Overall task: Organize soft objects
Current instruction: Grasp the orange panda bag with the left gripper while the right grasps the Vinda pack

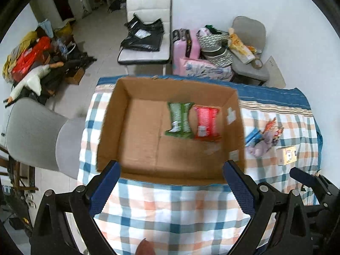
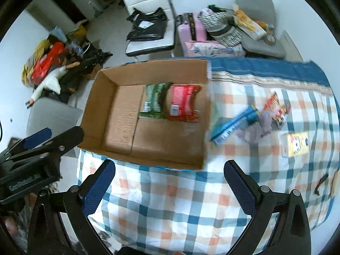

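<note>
An open cardboard box (image 1: pixel 136 144) (image 2: pixel 119 127) stands on a checked cloth (image 1: pixel 170 212) (image 2: pixel 170 201). Inside lie a green packet (image 1: pixel 180 119) (image 2: pixel 154 102) and a red packet (image 1: pixel 206 123) (image 2: pixel 183 104) side by side. To the right of the box on the cloth lie a blue packet (image 2: pixel 235 123) (image 1: pixel 252 136), a greyish-purple soft thing (image 2: pixel 258 127) (image 1: pixel 262 146) and a red-orange packet (image 2: pixel 277 109) (image 1: pixel 273 125). My left gripper (image 1: pixel 172 189) is open and empty, above the box's near edge. My right gripper (image 2: pixel 170 189) is open and empty, near the box's front right corner.
A small yellow carton (image 2: pixel 296 144) (image 1: pixel 286 155) lies at the cloth's right. A grey chair (image 1: pixel 38 136) stands left of the table. Behind are a white chair with a black bag (image 1: pixel 146 36), a pink suitcase (image 1: pixel 187 44) and a pile of things on the floor (image 1: pixel 42 59).
</note>
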A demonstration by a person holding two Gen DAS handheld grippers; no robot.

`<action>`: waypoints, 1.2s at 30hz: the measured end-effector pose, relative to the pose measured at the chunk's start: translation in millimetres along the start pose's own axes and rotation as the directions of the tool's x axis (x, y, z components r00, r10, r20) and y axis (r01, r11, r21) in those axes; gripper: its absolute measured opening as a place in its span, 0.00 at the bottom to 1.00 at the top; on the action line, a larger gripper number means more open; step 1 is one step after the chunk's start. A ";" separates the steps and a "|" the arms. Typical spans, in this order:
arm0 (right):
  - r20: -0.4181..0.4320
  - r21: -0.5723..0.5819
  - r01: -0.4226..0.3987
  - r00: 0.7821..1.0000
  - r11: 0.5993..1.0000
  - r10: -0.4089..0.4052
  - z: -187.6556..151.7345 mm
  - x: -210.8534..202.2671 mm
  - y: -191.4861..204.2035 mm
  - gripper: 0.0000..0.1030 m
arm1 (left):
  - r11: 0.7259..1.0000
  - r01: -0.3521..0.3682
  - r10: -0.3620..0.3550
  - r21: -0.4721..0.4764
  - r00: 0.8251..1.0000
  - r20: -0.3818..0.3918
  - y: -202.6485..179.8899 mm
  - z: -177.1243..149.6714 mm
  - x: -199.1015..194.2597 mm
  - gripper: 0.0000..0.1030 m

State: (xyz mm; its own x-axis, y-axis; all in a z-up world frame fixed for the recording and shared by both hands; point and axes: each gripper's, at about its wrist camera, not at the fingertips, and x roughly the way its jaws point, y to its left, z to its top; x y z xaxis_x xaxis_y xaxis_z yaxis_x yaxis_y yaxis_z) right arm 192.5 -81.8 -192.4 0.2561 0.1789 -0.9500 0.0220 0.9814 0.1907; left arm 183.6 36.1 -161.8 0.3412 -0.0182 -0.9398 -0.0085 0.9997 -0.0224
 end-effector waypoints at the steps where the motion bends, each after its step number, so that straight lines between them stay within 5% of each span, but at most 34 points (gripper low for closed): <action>1: 0.006 0.018 0.002 1.000 1.000 -0.002 -0.2 -2.5 -10.9 1.00 | 1.000 -0.003 0.003 0.018 1.000 0.010 -11.6 1.5 -1.7 0.96; 8: 0.013 0.230 0.013 1.000 0.973 -0.016 -1.5 -9.7 -129.9 1.00 | 0.982 -0.006 -0.001 0.189 0.999 0.040 -116.6 16.3 8.7 0.96; 12: -0.009 0.391 0.019 1.000 0.920 -0.017 -5.5 -3.3 -209.2 1.00 | 0.959 -0.019 0.011 0.283 1.000 0.029 -174.6 28.4 36.0 0.96; 22: -0.086 0.734 0.032 0.995 0.678 0.045 -7.3 79.0 -363.9 1.00 | 0.866 -0.178 0.166 0.467 0.984 0.068 -281.6 63.3 118.6 0.96; 27: -0.112 0.841 0.038 0.988 0.540 0.105 -7.9 133.6 -400.9 1.00 | 0.835 -0.150 0.183 0.530 0.983 -0.010 -318.1 76.9 166.2 0.96; 30: -0.147 0.852 0.054 0.979 0.521 0.140 -5.3 158.0 -410.9 0.91 | 0.814 -0.128 0.193 0.566 0.980 -0.056 -338.4 76.9 191.4 0.96; 31: -0.169 0.846 0.069 0.975 0.529 0.142 -4.4 163.1 -412.3 0.81 | 0.805 -0.123 0.201 0.581 0.977 -0.072 -344.7 75.4 200.1 0.96; 33: -0.179 0.833 0.065 0.971 0.549 0.157 -5.3 167.7 -416.0 0.76 | 0.785 -0.093 0.198 0.613 0.975 -0.105 -358.8 71.1 216.7 0.96; 36: -0.230 0.759 0.089 0.963 0.645 0.138 -5.5 163.0 -420.0 0.71 | 0.766 -0.050 0.190 0.641 0.970 -0.151 -376.1 60.3 235.3 0.96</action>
State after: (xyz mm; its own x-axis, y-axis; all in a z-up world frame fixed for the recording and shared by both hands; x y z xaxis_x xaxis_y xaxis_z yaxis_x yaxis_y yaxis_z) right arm 219.7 -464.4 -428.6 0.0273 0.3241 -0.9456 0.7702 0.5963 0.2265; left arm 323.7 -343.2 -354.0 0.1877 0.1696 -0.9675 0.5789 0.7766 0.2485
